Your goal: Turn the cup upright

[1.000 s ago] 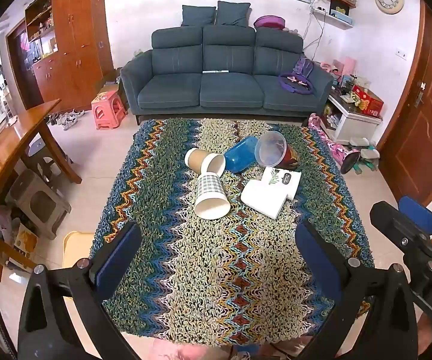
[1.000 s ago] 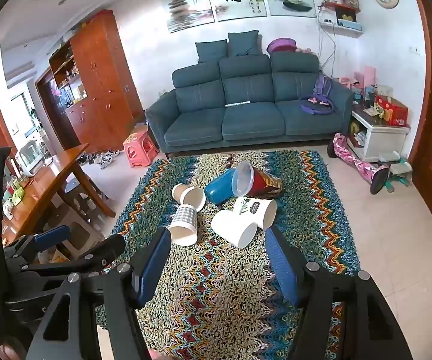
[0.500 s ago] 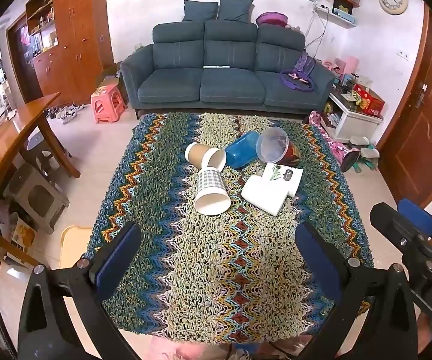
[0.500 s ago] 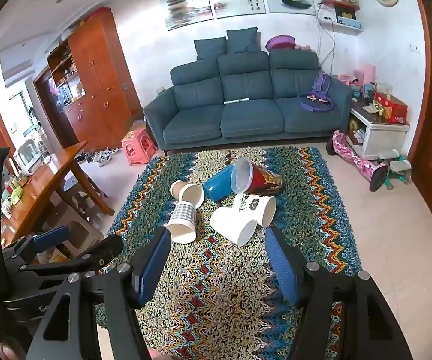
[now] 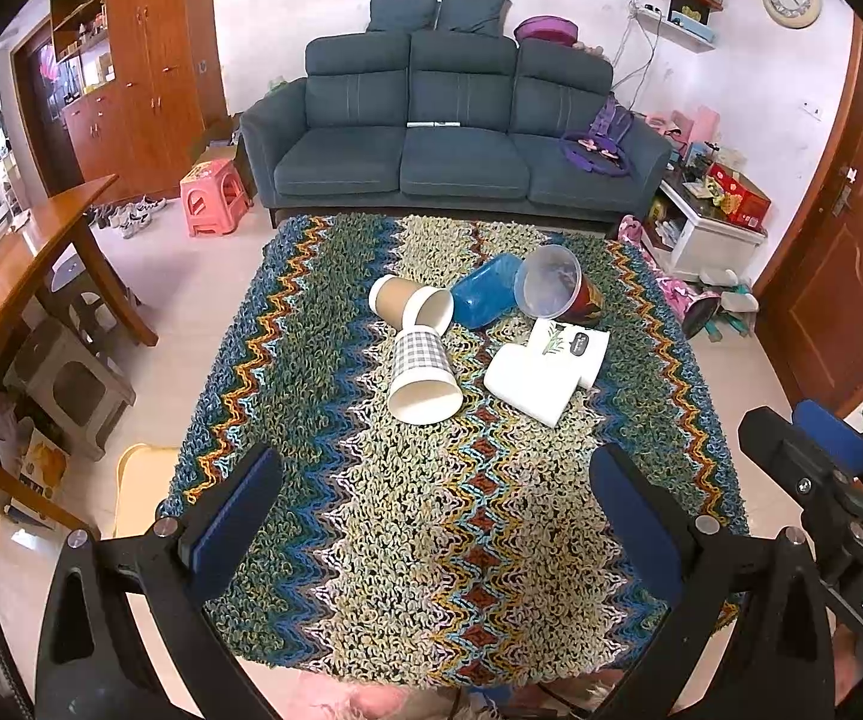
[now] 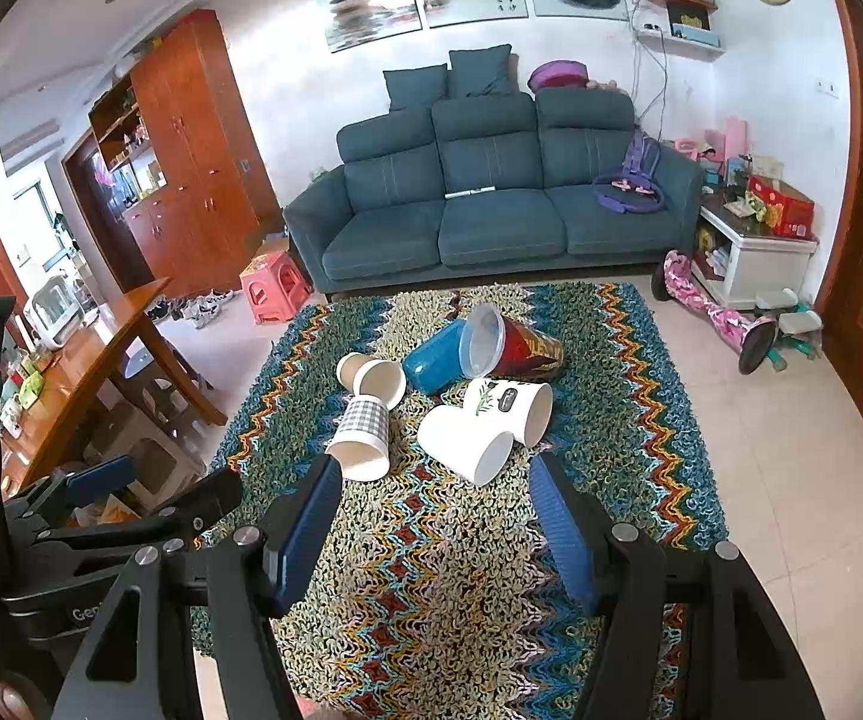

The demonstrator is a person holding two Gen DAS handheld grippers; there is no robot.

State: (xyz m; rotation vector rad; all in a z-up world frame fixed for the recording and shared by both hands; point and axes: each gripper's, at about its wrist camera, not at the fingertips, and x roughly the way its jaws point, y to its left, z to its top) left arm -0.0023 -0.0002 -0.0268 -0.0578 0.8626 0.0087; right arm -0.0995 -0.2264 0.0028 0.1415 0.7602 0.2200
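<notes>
Several cups lie on their sides in a cluster on the zigzag rug (image 5: pixel 431 510): a checked paper cup (image 5: pixel 422 375) (image 6: pixel 362 435), a brown paper cup (image 5: pixel 410 303) (image 6: pixel 371 375), a blue cup (image 5: pixel 485 297) (image 6: pixel 434 357), a red cup with a clear rim (image 5: pixel 557 291) (image 6: pixel 512 345), a plain white cup (image 5: pixel 530 384) (image 6: pixel 464 444) and a white cup with a leaf print (image 5: pixel 569 345) (image 6: pixel 509 405). My left gripper (image 5: pixel 434 504) is open and empty, short of the checked cup. My right gripper (image 6: pixel 434 510) is open and empty, just short of the plain white cup.
A dark blue sofa (image 5: pixel 449 138) stands behind the rug. A wooden table (image 5: pixel 5 276) and grey stools (image 5: pixel 68 378) are at the left. A white cabinet (image 6: pixel 755 258) and a pink hoverboard (image 6: pixel 719 318) are at the right. A pink stool (image 5: pixel 215 195) stands by the sofa.
Both grippers have moved forward a little toward the cups, which now look larger and closer. The cups have not moved. Both grippers stay open.
</notes>
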